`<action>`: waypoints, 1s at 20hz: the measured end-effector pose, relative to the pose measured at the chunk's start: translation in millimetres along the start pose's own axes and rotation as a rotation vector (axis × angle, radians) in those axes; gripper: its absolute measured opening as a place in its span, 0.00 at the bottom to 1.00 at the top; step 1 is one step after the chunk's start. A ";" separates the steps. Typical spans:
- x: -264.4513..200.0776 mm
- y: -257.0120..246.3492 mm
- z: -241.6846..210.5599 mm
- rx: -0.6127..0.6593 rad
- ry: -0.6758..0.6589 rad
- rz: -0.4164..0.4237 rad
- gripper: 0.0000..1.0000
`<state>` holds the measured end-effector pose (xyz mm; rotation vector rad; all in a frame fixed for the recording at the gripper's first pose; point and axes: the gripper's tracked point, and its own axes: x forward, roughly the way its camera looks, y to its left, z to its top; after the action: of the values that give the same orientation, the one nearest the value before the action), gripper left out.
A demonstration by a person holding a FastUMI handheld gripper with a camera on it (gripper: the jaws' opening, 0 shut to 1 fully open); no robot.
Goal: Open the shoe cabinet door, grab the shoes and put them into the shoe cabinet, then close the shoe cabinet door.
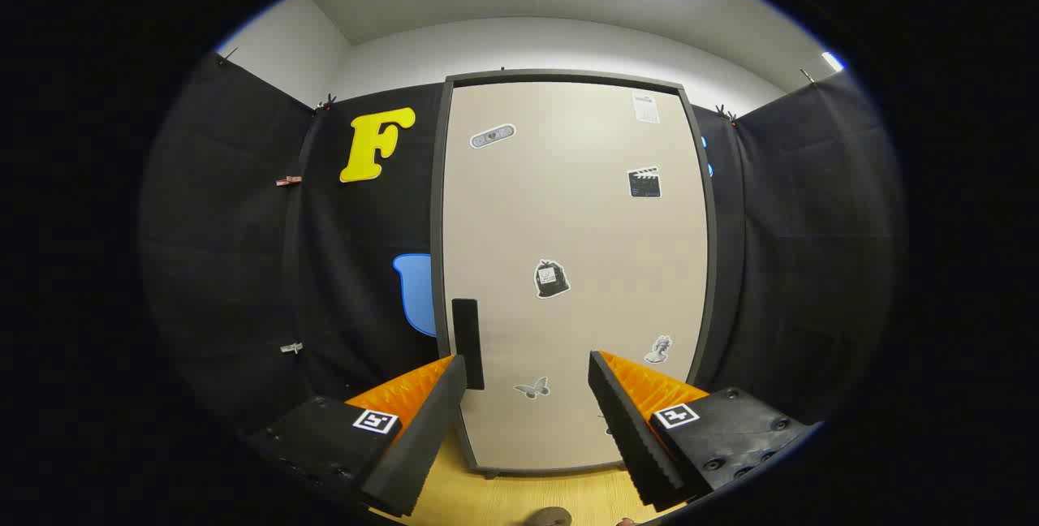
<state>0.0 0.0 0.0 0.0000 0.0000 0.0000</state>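
The shoe cabinet (pixel 568 250) stands straight ahead, a tall beige door in a dark grey frame, shut. Small stickers dot the door. A black vertical handle (pixel 467 341) sits on the door's left edge, just above my left fingertip. My gripper (pixel 528 372) is open, with nothing between its fingers, and the lower part of the door shows in the gap. A bit of a shoe (pixel 549 517) peeks up on the floor below the fingers.
Black cloth walls (pixel 243 266) close in on both sides of the cabinet. A light wooden floor (pixel 519 493) runs from under the fingers to the cabinet's foot. White wall and ceiling rise above.
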 end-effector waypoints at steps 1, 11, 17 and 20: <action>1.1 -0.8 -0.5 0.000 -0.001 -0.001 0.98; 5.6 -8.8 0.1 0.010 -0.007 -0.006 0.98; 4.6 -2.4 -0.3 0.013 -0.012 0.006 0.98; 9.7 5.8 -4.8 0.013 -0.007 0.009 0.98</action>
<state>9.7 5.8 -4.8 0.0135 -0.0069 0.0092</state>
